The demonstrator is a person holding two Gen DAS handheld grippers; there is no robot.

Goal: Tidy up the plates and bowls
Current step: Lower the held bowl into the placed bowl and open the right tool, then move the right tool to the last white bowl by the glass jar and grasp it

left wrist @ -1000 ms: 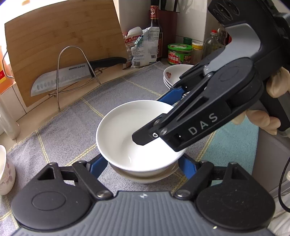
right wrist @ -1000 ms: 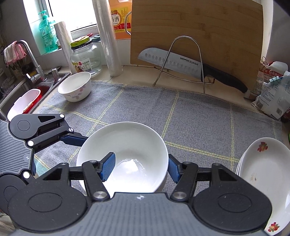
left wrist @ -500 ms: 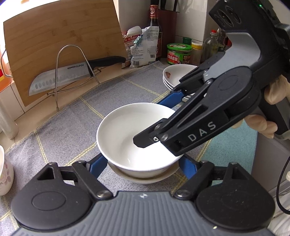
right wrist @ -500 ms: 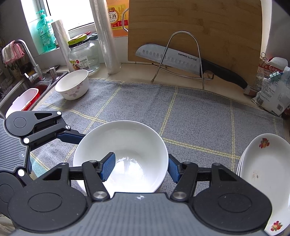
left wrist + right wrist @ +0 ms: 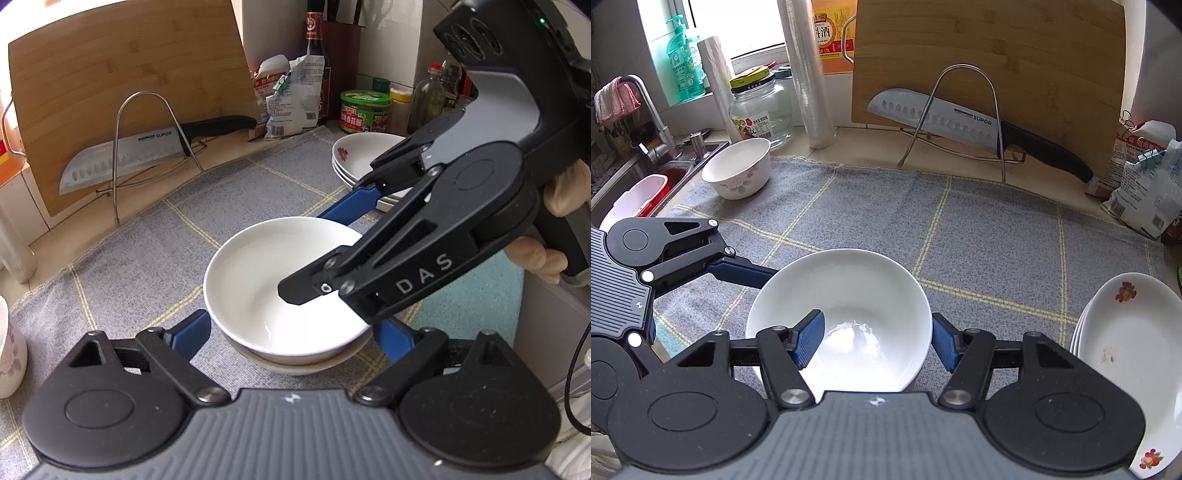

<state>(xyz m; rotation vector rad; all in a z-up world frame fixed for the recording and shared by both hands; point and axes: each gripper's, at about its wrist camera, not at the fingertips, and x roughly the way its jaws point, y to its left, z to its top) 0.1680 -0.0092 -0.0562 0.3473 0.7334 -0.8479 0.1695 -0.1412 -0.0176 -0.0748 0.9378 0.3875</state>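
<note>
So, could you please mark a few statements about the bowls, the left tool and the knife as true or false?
1. The white bowl sits nested in a second bowl. True.
2. The left tool is clamped on the white bowl. False: its jaws have just been opening, and the pads stand clear of the bowl between them.
3. The knife lies flat on the grey mat. False: it rests on the wire rack, in front of the cutting board.
4. A stack of floral plates stands on the mat, apart from the white bowl. True.
</note>
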